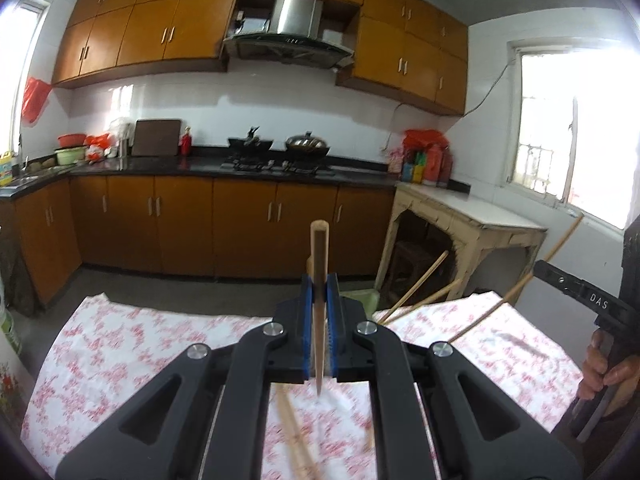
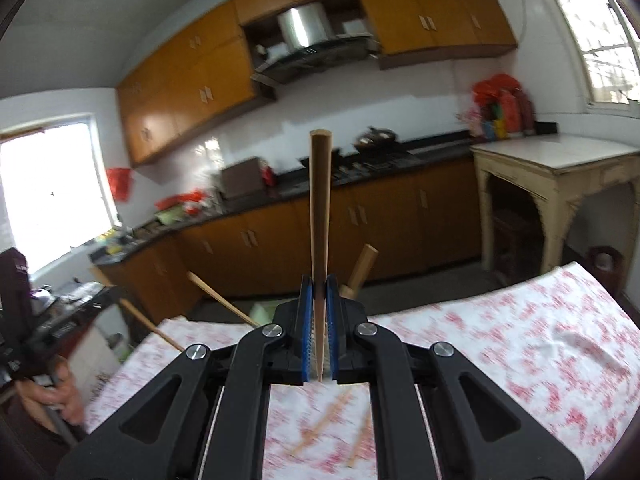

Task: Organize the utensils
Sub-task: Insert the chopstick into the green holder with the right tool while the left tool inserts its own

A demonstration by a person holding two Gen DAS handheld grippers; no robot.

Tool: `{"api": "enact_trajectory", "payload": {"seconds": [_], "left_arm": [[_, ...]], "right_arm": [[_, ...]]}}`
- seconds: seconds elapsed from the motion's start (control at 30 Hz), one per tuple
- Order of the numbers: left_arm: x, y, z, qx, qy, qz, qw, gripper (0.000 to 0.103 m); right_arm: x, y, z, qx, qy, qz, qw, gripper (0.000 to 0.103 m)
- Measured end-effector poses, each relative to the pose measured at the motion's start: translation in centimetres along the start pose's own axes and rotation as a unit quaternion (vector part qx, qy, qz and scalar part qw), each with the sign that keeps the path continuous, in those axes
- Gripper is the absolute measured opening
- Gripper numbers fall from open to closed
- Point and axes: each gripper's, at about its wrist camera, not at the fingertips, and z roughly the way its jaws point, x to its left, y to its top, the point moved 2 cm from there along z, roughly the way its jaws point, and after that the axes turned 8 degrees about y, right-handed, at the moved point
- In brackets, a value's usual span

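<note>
Each gripper, left (image 1: 319, 294) and right (image 2: 319, 294), clamps one chopstick (image 1: 319, 264) (image 2: 319, 208) pointing to 12 o'clock, green holder (image 1: 362, 300) at 1 o'clock.

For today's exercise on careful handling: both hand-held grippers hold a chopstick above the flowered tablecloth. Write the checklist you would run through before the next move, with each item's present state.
1. Left hand-held gripper shut on its chopstick: ok.
2. Right hand-held gripper shut on its chopstick: ok.
3. Each chopstick lined up straight between the blue pads: ok.
4. Green holder with more chopsticks in sight beyond the left gripper: ok.
5. Room in the holder for two more: cannot tell.
6. Loose chopsticks on the tablecloth still to collect: not ok.
</note>
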Motion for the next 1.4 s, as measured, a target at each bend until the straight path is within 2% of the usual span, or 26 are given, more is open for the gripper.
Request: {"api": "enact_trajectory", "payload": {"seconds": [0.2, 0.33, 0.47, 0.53, 0.6, 0.73, 1.13, 1.17, 1.23, 1.27, 1.3, 1.4], "left_arm": [[-2.5, 4.1, 0.4, -0.037, -0.014, -0.022, 0.999, 0.008], [-4.3, 6.8, 1.7, -0.075, 0.003, -0.02, 0.9969, 0.008], [-5.2, 7.8, 4.0, -0.096, 0.044, -0.014, 0.9943, 0.008], [-5.3, 7.4, 6.0, -0.086, 0.059, -0.013, 0.9944, 0.008], [-5.0, 6.5, 8.0, -0.063, 0.06, -0.024, 0.9959, 0.008], [-4.2, 5.1, 10.3, -0.041, 0.062, -0.03, 0.9968, 0.008], [-3.4, 3.1, 13.8, 0.007, 0.053, -0.019, 0.9984, 0.008], [-3.3, 3.0, 14.0, 0.013, 0.052, -0.022, 0.9983, 0.01], [-3.2, 2.9, 14.1, 0.016, 0.052, -0.027, 0.9981, 0.025], [-3.0, 2.9, 14.0, 0.014, 0.055, -0.029, 0.998, 0.032], [-2.8, 2.8, 13.8, 0.013, 0.055, -0.03, 0.998, 0.032], [-2.5, 3.1, 13.5, 0.01, 0.057, -0.032, 0.9978, 0.032]], "right_arm": [[2.9, 2.7, 3.2, -0.031, -0.006, -0.049, 0.998, 0.007], [3.4, 3.1, 6.4, -0.028, -0.018, -0.059, 0.998, 0.007], [2.6, 3.0, 9.6, -0.011, -0.03, -0.053, 0.998, 0.007], [2.1, 2.5, 11.2, 0.005, -0.039, -0.047, 0.998, 0.007], [1.5, 1.9, 12.3, 0.021, -0.042, -0.041, 0.998, 0.007], [0.5, 0.4, 13.8, 0.05, -0.038, -0.021, 0.998, 0.007], [-0.2, -1.2, 16.3, 0.097, -0.029, 0.007, 0.995, 0.008], [-0.3, -1.2, 16.3, 0.101, -0.021, 0.016, 0.995, 0.009], [-0.1, -1.1, 16.3, 0.099, -0.022, 0.015, 0.995, 0.017], [0.0, -1.0, 16.2, 0.098, -0.02, 0.014, 0.995, 0.028], [0.0, -0.9, 16.1, 0.096, -0.018, 0.014, 0.995, 0.036], [0.4, -0.6, 15.6, 0.088, -0.021, 0.009, 0.996, 0.037]]}}
